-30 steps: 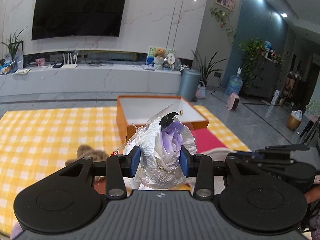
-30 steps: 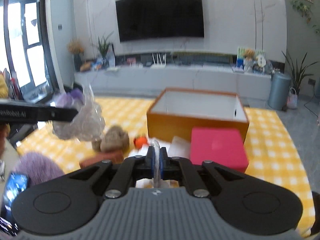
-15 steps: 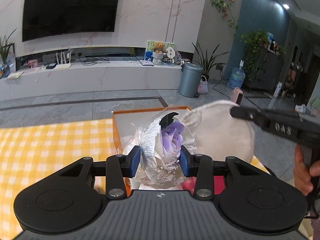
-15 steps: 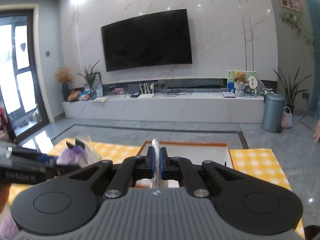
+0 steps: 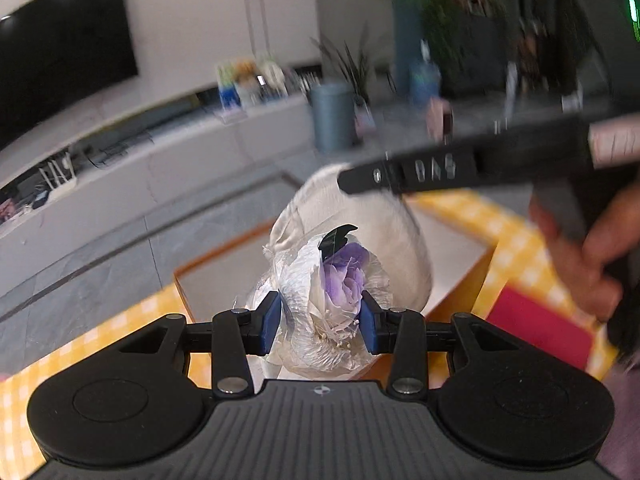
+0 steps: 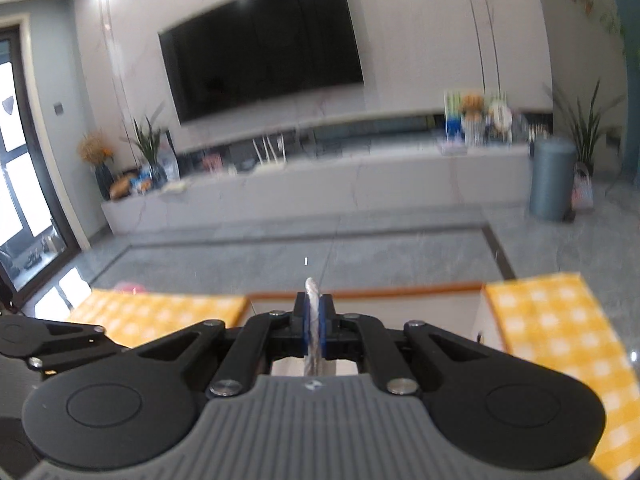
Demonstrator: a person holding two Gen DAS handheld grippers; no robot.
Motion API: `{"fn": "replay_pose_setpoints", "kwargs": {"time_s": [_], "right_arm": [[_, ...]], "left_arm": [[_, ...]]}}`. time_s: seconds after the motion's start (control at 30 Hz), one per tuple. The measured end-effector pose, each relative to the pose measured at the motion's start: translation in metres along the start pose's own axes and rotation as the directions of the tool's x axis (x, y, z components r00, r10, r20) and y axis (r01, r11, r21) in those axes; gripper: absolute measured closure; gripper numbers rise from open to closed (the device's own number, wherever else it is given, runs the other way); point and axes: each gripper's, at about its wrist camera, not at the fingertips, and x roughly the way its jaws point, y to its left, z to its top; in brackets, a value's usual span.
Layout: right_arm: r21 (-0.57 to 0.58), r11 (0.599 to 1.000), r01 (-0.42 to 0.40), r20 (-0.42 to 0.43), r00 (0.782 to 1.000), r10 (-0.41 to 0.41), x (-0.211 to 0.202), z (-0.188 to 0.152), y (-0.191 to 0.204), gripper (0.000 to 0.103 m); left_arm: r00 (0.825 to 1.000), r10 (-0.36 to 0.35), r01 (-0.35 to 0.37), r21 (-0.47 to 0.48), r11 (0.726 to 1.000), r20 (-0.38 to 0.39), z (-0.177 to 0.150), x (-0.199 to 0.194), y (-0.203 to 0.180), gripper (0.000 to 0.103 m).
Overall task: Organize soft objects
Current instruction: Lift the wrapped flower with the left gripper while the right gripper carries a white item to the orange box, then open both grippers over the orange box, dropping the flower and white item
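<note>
My left gripper [image 5: 320,320] is shut on a purple flower wrapped in clear crinkled film [image 5: 336,288], held just above the near edge of the orange open box [image 5: 224,264]. Beyond the flower a white soft round cushion [image 5: 376,232] hangs over the box from the black right gripper [image 5: 440,168], which a hand [image 5: 576,248] holds. In the right wrist view my right gripper [image 6: 315,320] is shut on a thin fold of that white fabric [image 6: 313,300], and the orange box rim [image 6: 400,292] lies right below it.
A yellow checked cloth [image 6: 560,340] covers the table around the box. A red flat box [image 5: 540,328] lies right of the orange one. Past the table is grey floor, a long white TV bench [image 6: 320,192] and a grey bin [image 6: 554,178].
Both grippers have swung forward and over the orange box. The white cushion rose off the table and now hangs above the box. The wrapped flower stayed clamped while the left view tilted.
</note>
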Motion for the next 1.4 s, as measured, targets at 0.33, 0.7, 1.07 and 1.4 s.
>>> {"fn": "replay_pose_setpoints", "kwargs": {"time_s": [0.33, 0.7, 1.07, 1.4], "right_arm": [[0.162, 0.987, -0.002, -0.081, 0.997, 0.016, 0.053, -0.030, -0.010, 0.100], [0.049, 0.993, 0.110, -0.286, 0.954, -0.092, 0.077, -0.048, 0.000, 0.094], [-0.005, 0.993, 0.114, -0.210, 0.971, -0.113, 0.021, -0.039, 0.015, 0.067], [-0.059, 0.997, 0.048, -0.130, 0.990, -0.056, -0.080, -0.075, 0.044, 0.058]], "left_arm": [[0.992, -0.013, 0.028, 0.122, 0.992, -0.123, -0.015, 0.052, 0.011, 0.055], [0.987, -0.028, 0.045, 0.109, 0.993, -0.158, -0.011, 0.050, 0.014, 0.025], [0.997, 0.003, 0.001, 0.052, 0.999, -0.078, -0.002, -0.027, 0.011, 0.022], [0.997, 0.076, -0.077, 0.061, 0.995, 0.019, -0.020, -0.120, -0.032, 0.023]]}}
